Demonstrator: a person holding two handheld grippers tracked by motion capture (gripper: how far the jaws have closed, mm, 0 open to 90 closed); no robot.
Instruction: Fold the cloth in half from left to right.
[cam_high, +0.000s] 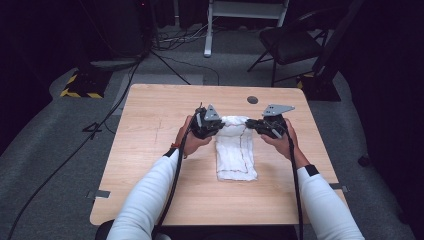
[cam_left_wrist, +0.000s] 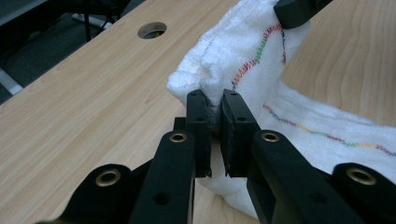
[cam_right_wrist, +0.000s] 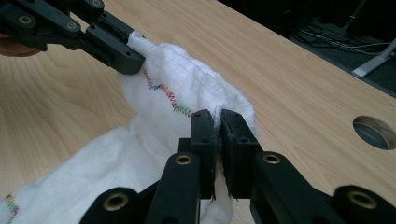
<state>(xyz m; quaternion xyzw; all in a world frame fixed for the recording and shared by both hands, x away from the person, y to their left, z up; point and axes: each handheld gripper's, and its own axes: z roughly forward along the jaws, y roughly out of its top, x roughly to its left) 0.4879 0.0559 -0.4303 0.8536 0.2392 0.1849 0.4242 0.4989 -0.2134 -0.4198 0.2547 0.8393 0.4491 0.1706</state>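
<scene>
Both grippers pinch the far corners of the white towel (cam_high: 235, 147) — left gripper (cam_left_wrist: 214, 105) and right gripper (cam_right_wrist: 217, 122) with jaws clamped on cloth — lifting that edge off the wooden surface (cam_high: 150, 150), likely for folding.

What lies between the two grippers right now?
The far edge of the white towel, stretched from the left gripper to the right gripper, both pinching it; clearest in the high view.
</scene>
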